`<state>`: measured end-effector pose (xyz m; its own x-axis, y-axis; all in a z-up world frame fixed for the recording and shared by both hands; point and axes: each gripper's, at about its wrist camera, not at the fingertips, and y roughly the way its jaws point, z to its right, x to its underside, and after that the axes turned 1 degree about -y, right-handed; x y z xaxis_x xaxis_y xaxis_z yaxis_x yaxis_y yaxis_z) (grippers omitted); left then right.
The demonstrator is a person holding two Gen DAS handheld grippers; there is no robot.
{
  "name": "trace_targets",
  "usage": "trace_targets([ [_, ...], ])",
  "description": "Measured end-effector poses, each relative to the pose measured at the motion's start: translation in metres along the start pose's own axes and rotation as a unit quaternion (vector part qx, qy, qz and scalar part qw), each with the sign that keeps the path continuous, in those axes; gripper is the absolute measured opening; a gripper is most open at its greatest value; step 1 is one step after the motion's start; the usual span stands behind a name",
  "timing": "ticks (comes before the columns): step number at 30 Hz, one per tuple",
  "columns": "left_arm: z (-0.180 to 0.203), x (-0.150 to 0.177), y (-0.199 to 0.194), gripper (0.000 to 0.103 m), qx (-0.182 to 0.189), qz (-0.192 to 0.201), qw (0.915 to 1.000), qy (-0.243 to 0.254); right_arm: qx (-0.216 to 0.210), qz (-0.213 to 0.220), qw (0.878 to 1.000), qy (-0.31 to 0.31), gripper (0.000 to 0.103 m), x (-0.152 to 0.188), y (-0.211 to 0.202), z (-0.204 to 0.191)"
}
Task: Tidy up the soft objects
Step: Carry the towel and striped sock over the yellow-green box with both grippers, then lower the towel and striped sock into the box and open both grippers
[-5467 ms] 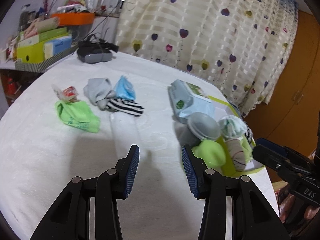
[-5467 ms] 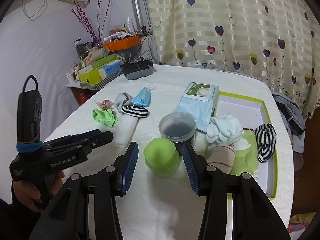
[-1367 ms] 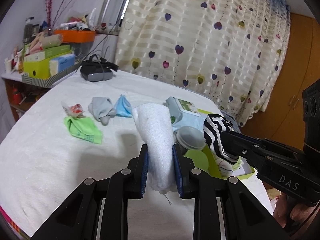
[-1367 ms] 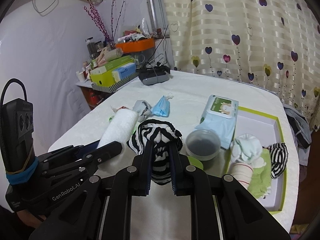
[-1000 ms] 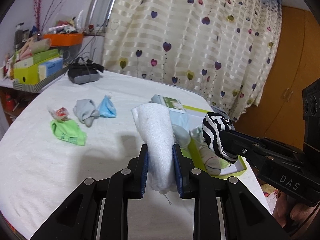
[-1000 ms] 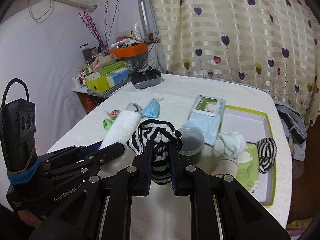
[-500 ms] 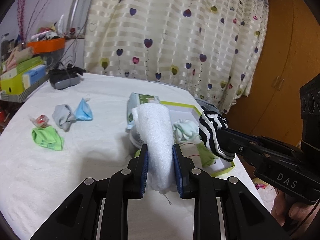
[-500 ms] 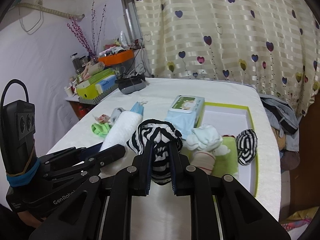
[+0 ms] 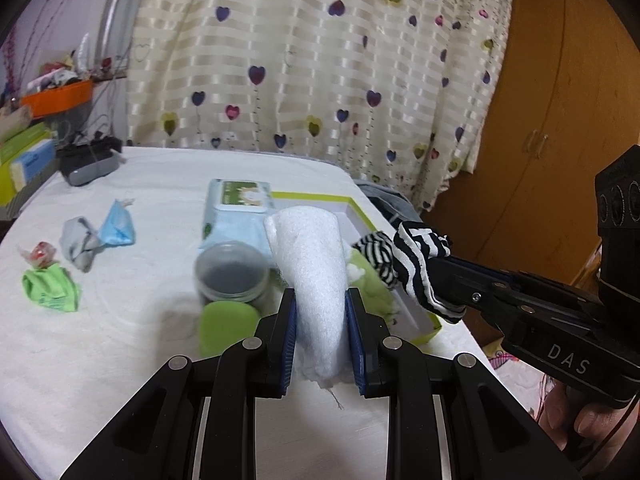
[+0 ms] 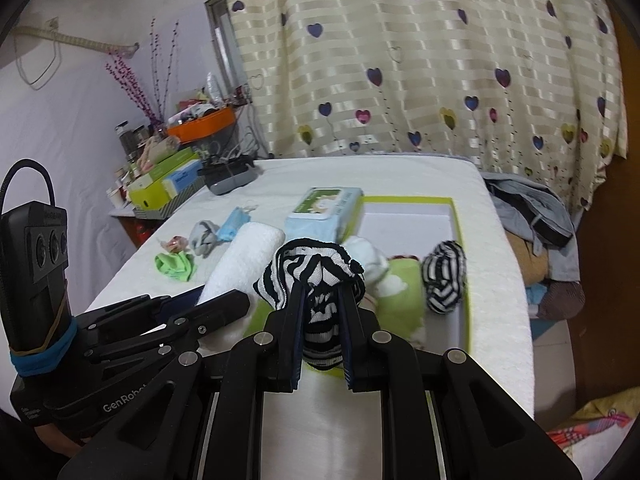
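Two soft things ride above the white table (image 9: 100, 360) toward the green-edged tray (image 10: 456, 208).

The left gripper (image 9: 320, 330) squeezes the white towel roll (image 9: 316, 264); the right gripper (image 10: 322, 334) squeezes the striped sock (image 10: 314, 270). Lower each gently onto a bare tray spot before letting go.

Left gripper (image 9: 320, 324): I have it clamped on white rolled towel (image 9: 316, 268), lifted.
Right gripper (image 9: 448, 276): at right, pinching striped sock (image 9: 416, 256).
Below: grey jar (image 9: 232, 272), green-rimmed tray (image 9: 360, 210), white table (image 9: 100, 344).
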<state>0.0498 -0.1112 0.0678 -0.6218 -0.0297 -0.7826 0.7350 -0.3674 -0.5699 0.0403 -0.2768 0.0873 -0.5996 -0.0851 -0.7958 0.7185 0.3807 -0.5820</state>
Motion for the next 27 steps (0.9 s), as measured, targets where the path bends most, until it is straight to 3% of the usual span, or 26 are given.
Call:
trace_targets([
  [14,0.022,0.000,0.037,0.022,0.028,-0.029,0.9991,0.014,0.032,-0.020,0.998,0.049,0.016,0.010,0.013,0.054],
  [27,0.020,0.005,0.058,0.022,0.033,-0.052,0.9980,0.011,0.045,-0.097,0.992,0.066,0.016,0.033,0.063,0.084],
])
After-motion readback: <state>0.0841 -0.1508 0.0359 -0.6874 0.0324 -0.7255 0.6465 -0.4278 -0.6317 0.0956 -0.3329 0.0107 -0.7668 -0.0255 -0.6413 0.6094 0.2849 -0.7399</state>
